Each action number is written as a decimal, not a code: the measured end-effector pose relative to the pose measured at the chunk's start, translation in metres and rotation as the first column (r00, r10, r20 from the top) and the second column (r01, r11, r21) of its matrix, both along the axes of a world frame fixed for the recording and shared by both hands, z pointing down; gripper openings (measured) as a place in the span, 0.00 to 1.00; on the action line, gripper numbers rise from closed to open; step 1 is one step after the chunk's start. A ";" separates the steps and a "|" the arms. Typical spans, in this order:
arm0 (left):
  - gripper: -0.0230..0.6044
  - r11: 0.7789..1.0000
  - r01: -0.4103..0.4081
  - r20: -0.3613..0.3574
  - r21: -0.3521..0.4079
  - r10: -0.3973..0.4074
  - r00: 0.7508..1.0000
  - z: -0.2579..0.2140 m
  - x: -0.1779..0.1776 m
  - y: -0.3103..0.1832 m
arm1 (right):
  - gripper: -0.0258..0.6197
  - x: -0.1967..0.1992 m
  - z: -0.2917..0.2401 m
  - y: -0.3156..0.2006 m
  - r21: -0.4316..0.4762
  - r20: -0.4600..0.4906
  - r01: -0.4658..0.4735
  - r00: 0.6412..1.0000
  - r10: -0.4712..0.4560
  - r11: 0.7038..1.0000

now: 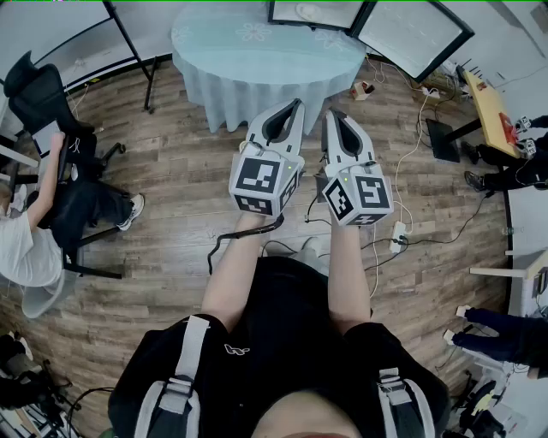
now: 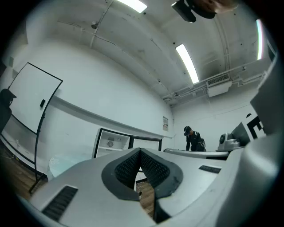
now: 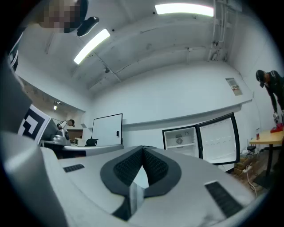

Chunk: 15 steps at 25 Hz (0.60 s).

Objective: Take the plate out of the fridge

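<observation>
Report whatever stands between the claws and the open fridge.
The round cloth-covered table stands between the shut left claw and right claw on one side and the fridge on the other. The fridge's door is open and blocks nothing.

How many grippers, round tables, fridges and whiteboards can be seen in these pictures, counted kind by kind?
grippers: 2, the left gripper and the right gripper
round table: 1
fridge: 1
whiteboard: 1
total: 5
</observation>
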<state>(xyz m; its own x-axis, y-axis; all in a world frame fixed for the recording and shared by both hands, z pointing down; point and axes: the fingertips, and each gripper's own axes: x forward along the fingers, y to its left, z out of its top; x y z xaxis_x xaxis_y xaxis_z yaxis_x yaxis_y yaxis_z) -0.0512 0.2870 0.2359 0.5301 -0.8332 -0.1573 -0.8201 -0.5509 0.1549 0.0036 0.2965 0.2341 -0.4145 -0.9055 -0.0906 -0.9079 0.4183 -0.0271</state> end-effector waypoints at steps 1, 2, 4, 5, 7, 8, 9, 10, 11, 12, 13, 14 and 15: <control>0.03 1.000 0.000 -0.004 0.000 0.000 1.000 -0.001 -0.002 0.000 | 0.04 -0.002 -0.001 0.001 0.002 -0.001 0.001 1.000 -0.001 1.000; 0.03 1.000 0.001 -0.009 0.000 -0.001 1.000 -0.001 -0.004 0.001 | 0.04 -0.004 -0.002 0.002 0.005 -0.001 0.001 1.000 -0.001 1.000; 0.03 1.000 0.003 -0.015 -0.002 -0.003 1.000 -0.003 -0.008 0.001 | 0.04 -0.007 -0.005 0.003 0.015 0.006 0.000 1.000 -0.001 1.000; 0.03 1.000 0.004 -0.018 -0.002 -0.004 1.000 -0.003 -0.011 0.001 | 0.04 -0.008 -0.007 0.003 0.022 0.013 -0.002 1.000 0.001 1.000; 0.03 1.000 0.006 -0.025 0.000 -0.006 1.000 -0.004 -0.014 -0.001 | 0.05 -0.009 -0.010 0.002 0.031 0.017 -0.010 1.000 0.010 0.999; 0.03 1.000 0.006 -0.029 0.000 -0.006 1.000 -0.004 -0.015 -0.002 | 0.05 -0.009 -0.010 0.001 0.033 0.015 -0.015 1.000 0.015 0.999; 0.03 1.000 0.006 -0.032 -0.001 -0.006 0.999 -0.003 -0.016 -0.003 | 0.05 -0.009 -0.009 0.000 0.033 0.014 -0.018 1.000 0.018 0.999; 0.03 1.000 0.007 -0.035 -0.003 -0.007 0.999 -0.003 -0.017 -0.003 | 0.05 -0.009 -0.009 0.000 0.033 0.014 -0.020 1.000 0.019 0.999; 0.03 1.000 0.007 -0.039 -0.003 -0.008 0.999 -0.003 -0.018 -0.004 | 0.05 -0.009 -0.010 -0.001 0.034 0.014 -0.020 1.000 0.020 0.999; 0.03 1.000 0.009 -0.042 -0.002 -0.009 0.999 -0.005 -0.019 -0.005 | 0.05 -0.010 -0.011 -0.002 0.036 0.014 -0.020 1.000 0.020 0.999; 0.03 1.000 0.012 -0.046 0.001 -0.012 0.999 -0.007 -0.021 -0.006 | 0.05 -0.010 -0.013 -0.003 0.040 0.013 -0.019 1.000 0.018 0.999; 0.03 1.000 0.015 -0.050 0.006 -0.014 0.999 -0.010 -0.023 -0.007 | 0.05 -0.011 -0.016 -0.004 0.045 0.012 -0.018 1.000 0.017 0.999; 0.03 1.000 0.017 -0.054 0.010 -0.016 0.998 -0.012 -0.025 -0.008 | 0.05 -0.012 -0.018 -0.005 0.050 0.010 -0.017 1.000 0.016 0.999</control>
